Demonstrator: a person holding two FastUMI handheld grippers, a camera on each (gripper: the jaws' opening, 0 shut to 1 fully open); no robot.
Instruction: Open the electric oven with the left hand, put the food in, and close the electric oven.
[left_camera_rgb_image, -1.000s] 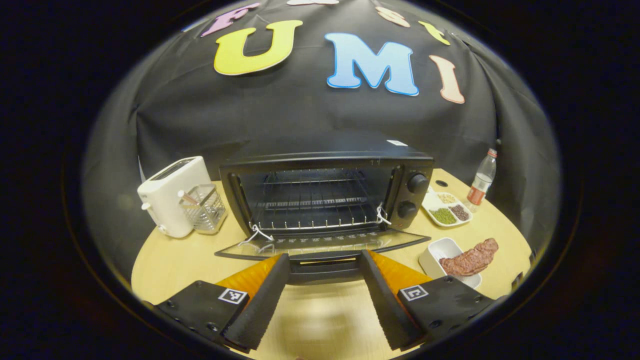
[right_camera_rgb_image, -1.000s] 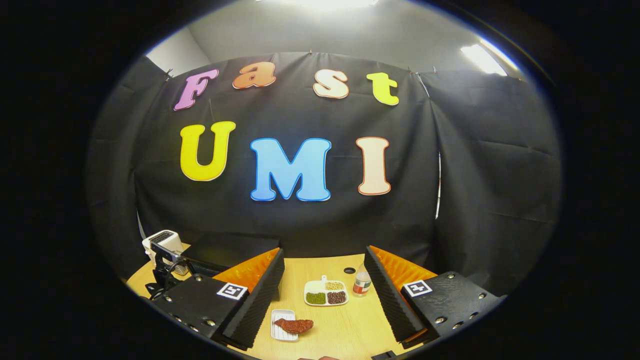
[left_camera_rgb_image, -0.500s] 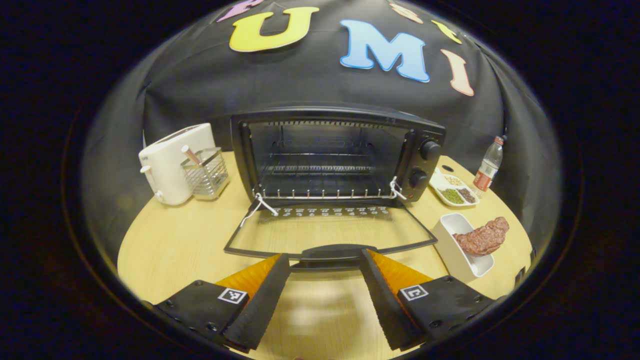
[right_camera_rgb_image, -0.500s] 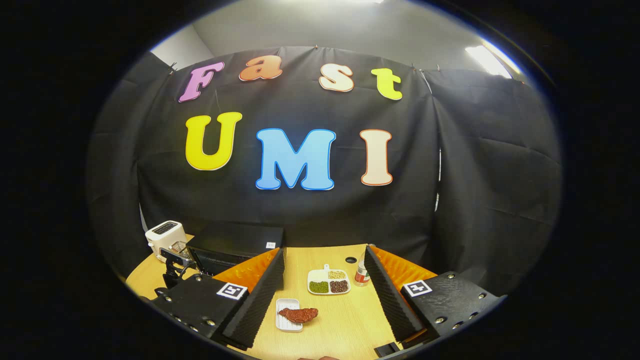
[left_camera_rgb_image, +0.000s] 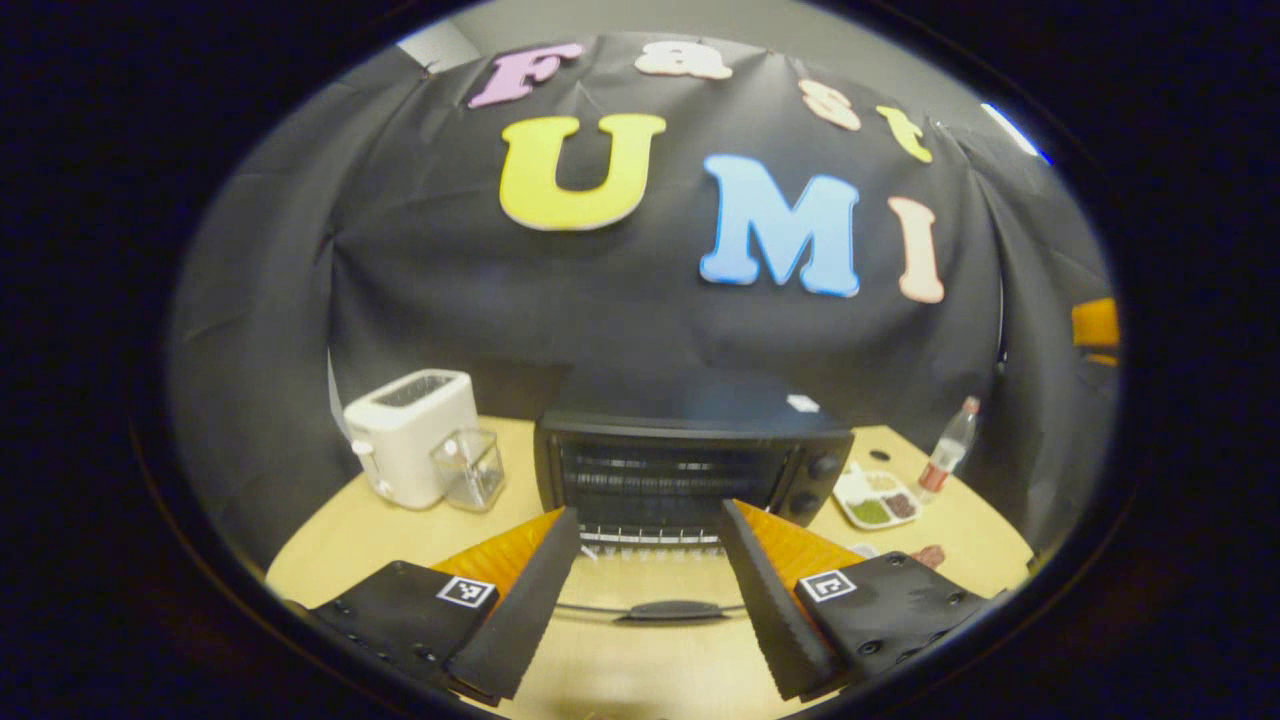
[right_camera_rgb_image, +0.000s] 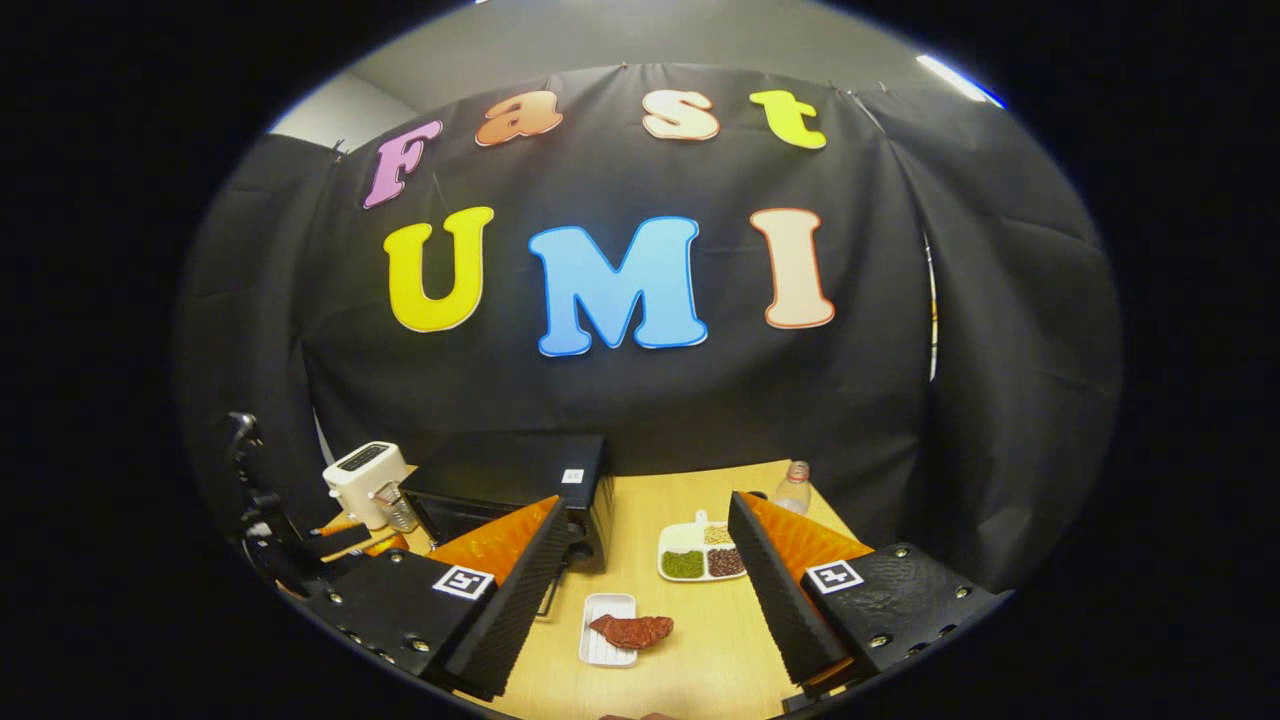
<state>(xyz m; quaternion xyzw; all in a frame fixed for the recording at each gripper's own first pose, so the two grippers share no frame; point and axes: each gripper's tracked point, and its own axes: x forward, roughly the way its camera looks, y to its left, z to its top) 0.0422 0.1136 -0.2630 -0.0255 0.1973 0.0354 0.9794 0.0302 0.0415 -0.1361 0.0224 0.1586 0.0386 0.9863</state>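
The black electric oven (left_camera_rgb_image: 690, 465) stands at the middle of the table with its glass door folded down flat. The door handle (left_camera_rgb_image: 675, 608) lies between the fingers of my left gripper (left_camera_rgb_image: 648, 512), which is open, holds nothing and hangs back from it. A brown piece of meat (right_camera_rgb_image: 632, 630) rests across a small white dish (right_camera_rgb_image: 606, 645) on the table, below and between the fingers of my right gripper (right_camera_rgb_image: 647, 500), which is open and empty above it. In the right gripper view the oven (right_camera_rgb_image: 515, 480) sits to the left of the dish.
A white toaster (left_camera_rgb_image: 410, 435) and a clear utensil holder (left_camera_rgb_image: 468, 468) stand left of the oven. A sectioned plate of beans (right_camera_rgb_image: 700, 550) and a plastic bottle (right_camera_rgb_image: 793, 488) sit behind the dish. The table (left_camera_rgb_image: 380, 530) is round, light wood.
My left gripper has drawn back and risen away from the oven, leaving the door down. The right gripper has shifted, so the dish with the meat now sits nearer between its fingers.
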